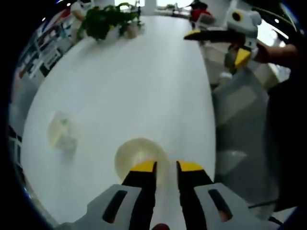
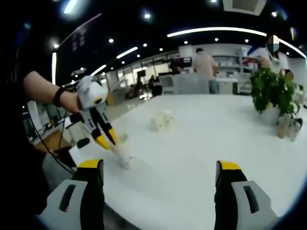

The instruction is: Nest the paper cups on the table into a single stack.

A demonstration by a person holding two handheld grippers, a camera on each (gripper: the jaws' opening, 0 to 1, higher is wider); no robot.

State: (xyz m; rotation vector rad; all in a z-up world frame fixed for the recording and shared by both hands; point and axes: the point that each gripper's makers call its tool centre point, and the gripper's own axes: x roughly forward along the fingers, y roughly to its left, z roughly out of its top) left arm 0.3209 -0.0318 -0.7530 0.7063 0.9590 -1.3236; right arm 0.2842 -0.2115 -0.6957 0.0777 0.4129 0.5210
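paper cup (image 1: 139, 158) sits at the near edge of the white table (image 1: 144, 86), its open mouth facing the left gripper view, with the left gripper (image 1: 166, 167) clenched on its rim: one yellow-tipped jaw looks to be over the wall, the other just beside it. in the right gripper view the same cup (image 2: 122, 151) hangs below that gripper (image 2: 103, 136), close to the table edge. a small cluster of more cups (image 2: 161, 120) stands well apart near the middle of the table; the left gripper view shows it as a pale blur (image 1: 61, 132), too soft to count. the right gripper (image 2: 158, 167) is released, jaws spread wide, holding nothing, hovering over the near rim

judging by this, the step in hand is carrying the first cup; the next move calls for bringing it over the cluster and lining it up mouth to base so it slides in straight

right gripper view adds a potted plant (image 2: 273, 93) and people beyond the table; left gripper view shows the right gripper (image 1: 240, 43) raised off to one side
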